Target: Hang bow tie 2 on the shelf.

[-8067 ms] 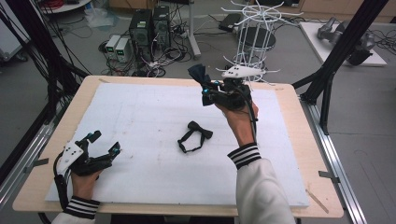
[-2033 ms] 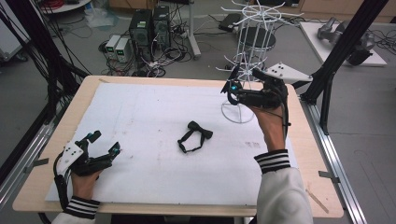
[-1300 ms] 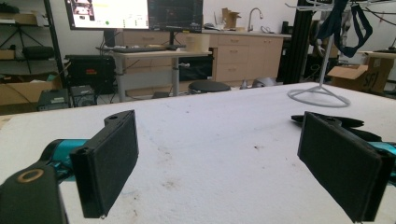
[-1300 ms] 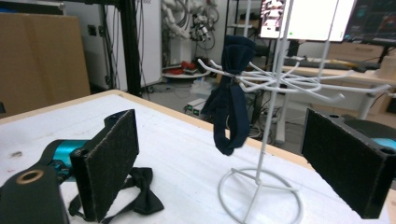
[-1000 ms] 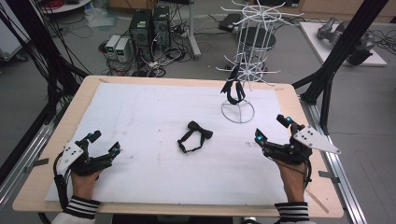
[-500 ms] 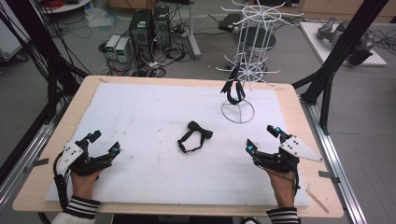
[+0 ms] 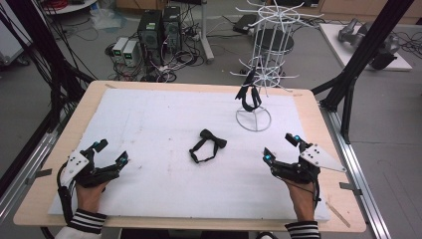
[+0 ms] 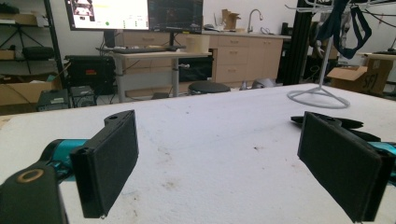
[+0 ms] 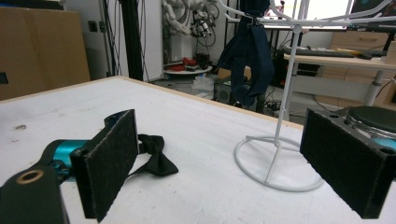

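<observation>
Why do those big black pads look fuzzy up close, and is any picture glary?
In the left gripper view the near pads are soft, the monitor washed out; in the right gripper view the bow tie is sharper; the high view is evenly lit.

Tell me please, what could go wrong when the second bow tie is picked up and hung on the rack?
1. The black bow tie lies flat on the white pad, so the open right tongs may pinch its thin strap and leave it dangling.
2. The white wire rack looks light on its ring base; a bump could tip it.
3. The dark tie already hanging could be knocked off.
</observation>
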{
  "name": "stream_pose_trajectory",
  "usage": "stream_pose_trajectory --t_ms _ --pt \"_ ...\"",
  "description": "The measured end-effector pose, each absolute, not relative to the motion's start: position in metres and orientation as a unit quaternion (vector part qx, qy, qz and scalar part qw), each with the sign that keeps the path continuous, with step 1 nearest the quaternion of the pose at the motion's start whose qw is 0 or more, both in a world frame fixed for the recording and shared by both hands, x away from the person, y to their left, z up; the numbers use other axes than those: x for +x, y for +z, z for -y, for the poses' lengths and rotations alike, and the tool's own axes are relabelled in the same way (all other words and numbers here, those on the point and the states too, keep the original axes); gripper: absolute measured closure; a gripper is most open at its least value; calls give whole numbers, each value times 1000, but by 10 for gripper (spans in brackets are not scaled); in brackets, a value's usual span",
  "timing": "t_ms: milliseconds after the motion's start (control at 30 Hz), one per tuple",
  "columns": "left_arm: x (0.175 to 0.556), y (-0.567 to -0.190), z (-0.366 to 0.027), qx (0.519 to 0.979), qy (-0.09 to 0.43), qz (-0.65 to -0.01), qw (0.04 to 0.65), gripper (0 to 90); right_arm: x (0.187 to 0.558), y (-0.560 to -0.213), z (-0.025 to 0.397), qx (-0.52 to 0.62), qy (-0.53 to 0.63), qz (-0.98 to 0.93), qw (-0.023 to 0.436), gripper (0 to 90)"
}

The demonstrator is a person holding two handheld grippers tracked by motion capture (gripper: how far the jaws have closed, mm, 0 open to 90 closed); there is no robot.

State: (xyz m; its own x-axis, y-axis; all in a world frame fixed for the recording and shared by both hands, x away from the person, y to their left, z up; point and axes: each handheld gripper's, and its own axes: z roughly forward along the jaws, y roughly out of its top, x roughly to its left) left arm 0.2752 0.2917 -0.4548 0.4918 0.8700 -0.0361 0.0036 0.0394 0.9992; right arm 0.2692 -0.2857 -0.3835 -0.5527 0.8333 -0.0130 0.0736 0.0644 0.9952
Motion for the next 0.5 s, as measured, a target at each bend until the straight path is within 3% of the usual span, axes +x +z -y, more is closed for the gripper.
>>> stream_pose_trajectory --t_ms 500 --pt "275 -455 -292 600 347 -364 622 128 290 -371 265 320 562 -707 288 110"
